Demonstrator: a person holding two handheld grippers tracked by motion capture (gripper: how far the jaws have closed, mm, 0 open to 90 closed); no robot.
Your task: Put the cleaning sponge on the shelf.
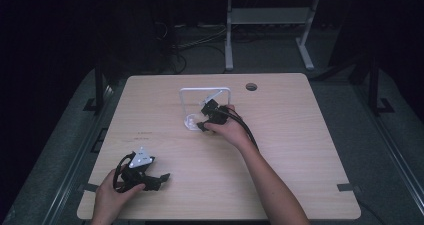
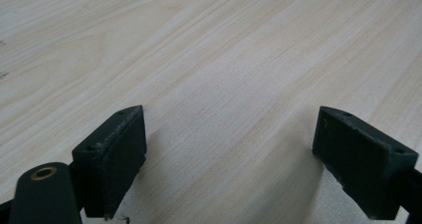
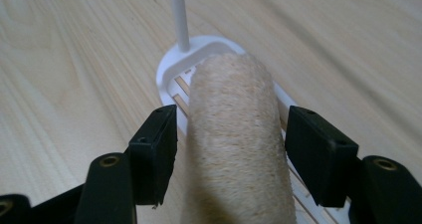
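Observation:
A beige, rough fibre roll [image 3: 234,99] lies on the slotted white base [image 3: 171,69] of a white wire stand [image 1: 205,90]; a thin white rod [image 3: 178,15] rises from the base's far end. My right gripper [image 3: 231,149] straddles the roll, jaws on either side. A narrow gap shows at the left pad [image 3: 157,144], and the right pad [image 3: 318,154] is at the roll's edge, so I read it as open. From above, the right gripper [image 1: 202,125] sits at the stand's foot. Near the front left, my left gripper [image 1: 162,177] rests low over bare wood, jaws wide apart [image 2: 229,154].
The light wooden table [image 1: 280,145] has a round cable hole [image 1: 251,87] at the back right. Behind it stand the white legs of another desk [image 1: 228,35] with cables on the floor. The surroundings are dark.

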